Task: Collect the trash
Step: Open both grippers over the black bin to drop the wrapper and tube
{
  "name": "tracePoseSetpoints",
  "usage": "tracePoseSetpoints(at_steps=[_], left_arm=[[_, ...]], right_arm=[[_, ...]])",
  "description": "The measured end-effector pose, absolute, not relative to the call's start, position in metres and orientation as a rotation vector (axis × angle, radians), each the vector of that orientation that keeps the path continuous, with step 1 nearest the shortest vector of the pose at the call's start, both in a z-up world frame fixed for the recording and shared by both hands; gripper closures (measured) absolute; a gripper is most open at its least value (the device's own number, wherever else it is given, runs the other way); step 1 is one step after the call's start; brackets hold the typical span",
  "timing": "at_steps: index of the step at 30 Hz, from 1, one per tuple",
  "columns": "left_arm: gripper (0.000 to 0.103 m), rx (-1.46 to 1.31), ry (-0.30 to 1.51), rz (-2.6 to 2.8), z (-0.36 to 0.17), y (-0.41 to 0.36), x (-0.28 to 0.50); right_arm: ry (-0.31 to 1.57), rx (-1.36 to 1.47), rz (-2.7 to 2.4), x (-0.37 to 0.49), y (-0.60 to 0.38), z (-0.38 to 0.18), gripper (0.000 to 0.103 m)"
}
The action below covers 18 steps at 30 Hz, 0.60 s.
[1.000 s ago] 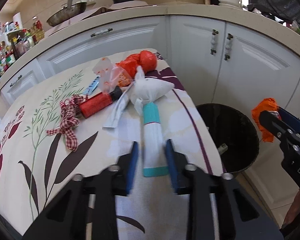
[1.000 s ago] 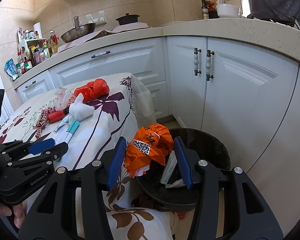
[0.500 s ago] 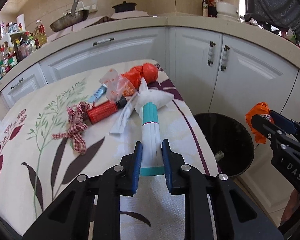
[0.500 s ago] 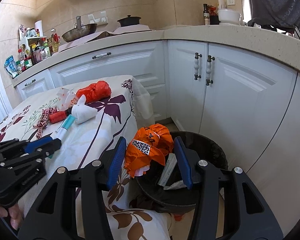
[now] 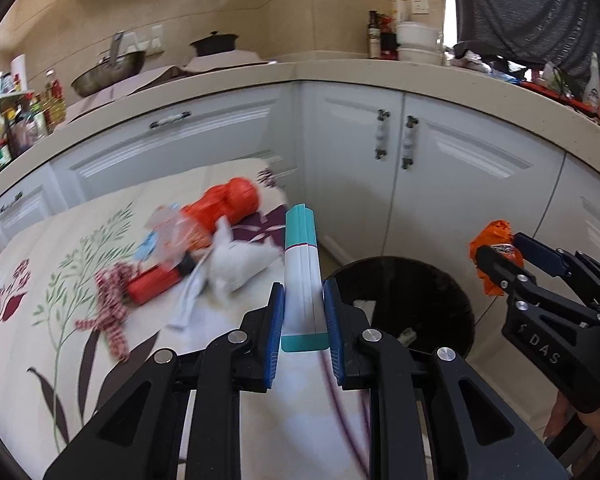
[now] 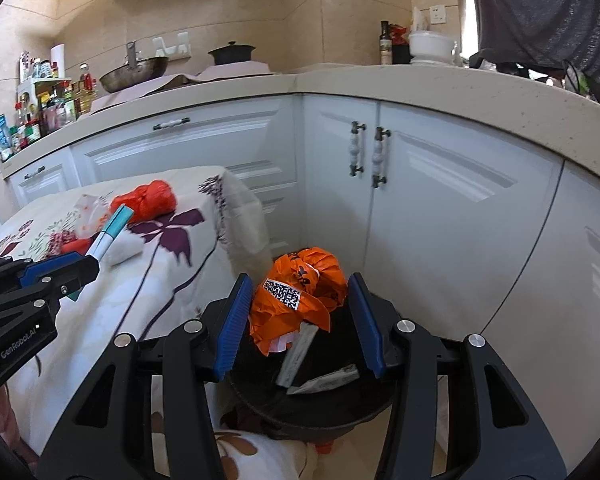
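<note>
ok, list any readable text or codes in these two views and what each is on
"DAS": white letters on the body of the right gripper, cut off at the frame side.
"GenRobot.AI": white letters on the body of the left gripper.
QR-style code sticker on the orange bag: no words legible.
Bottle labels on the counter: too small to read.

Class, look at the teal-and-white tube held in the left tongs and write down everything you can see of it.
The tube is a flattened soft tube, plastic by its look: a white body with a thin dark stripe, a teal crimped band at the near end and a ridged teal cap at the far end. The left tongs clamp its lower body between blue pads. It is lifted clear of the floral tablecloth, its cap tilted up and away. Nothing else touches it.
</note>
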<state>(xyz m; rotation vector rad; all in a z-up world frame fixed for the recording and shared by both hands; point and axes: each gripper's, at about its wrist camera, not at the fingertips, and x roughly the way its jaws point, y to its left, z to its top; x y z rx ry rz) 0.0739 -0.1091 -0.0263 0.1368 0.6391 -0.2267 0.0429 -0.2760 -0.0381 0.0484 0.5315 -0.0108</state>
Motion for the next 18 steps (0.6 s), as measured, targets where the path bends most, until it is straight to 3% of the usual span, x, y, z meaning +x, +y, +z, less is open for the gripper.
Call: tracePoseSetpoints(at_steps=[18], left_arm=[[0.081,0.177,0.657,-0.281,-0.031,-0.16,0.105]], right_arm=[[0.521,0.057,-0.074,0.07,-0.316,-0.046,0.055]])
